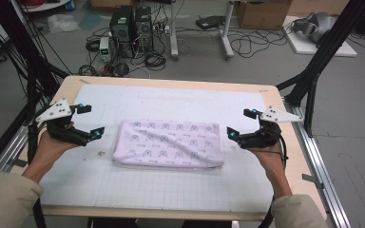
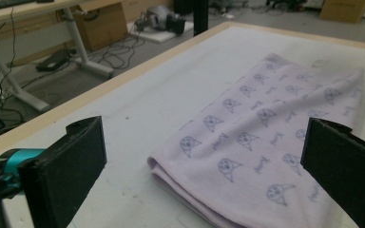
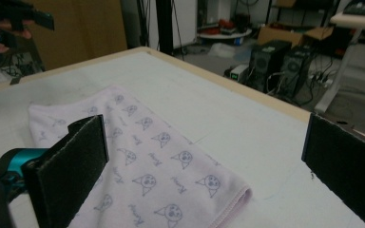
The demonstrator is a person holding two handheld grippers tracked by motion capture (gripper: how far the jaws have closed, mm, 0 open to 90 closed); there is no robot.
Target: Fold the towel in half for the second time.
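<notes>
Both claws, left [image 1: 89, 121] and right [image 1: 242, 122], flank towel [image 1: 168, 143] (jaws wide).

I read the towel [image 1: 168, 144] as soft pale pink cloth, matt, with a fine nap and a stitched hem; printed lilac figures sit flat in the weave. The mat [image 1: 171, 190] under it looks like matt white sheet, smooth, faintly gridded and lightly scuffed. The table [image 1: 71, 84] edge shows light wood, unvarnished in look. On the left gripper [image 2: 204, 156] I note matt black pads [image 2: 66, 166], slightly grainy like foam or rubber, beside a glossy teal metal part. The right gripper [image 3: 204, 156] pads [image 3: 71, 164] look the same.
</notes>
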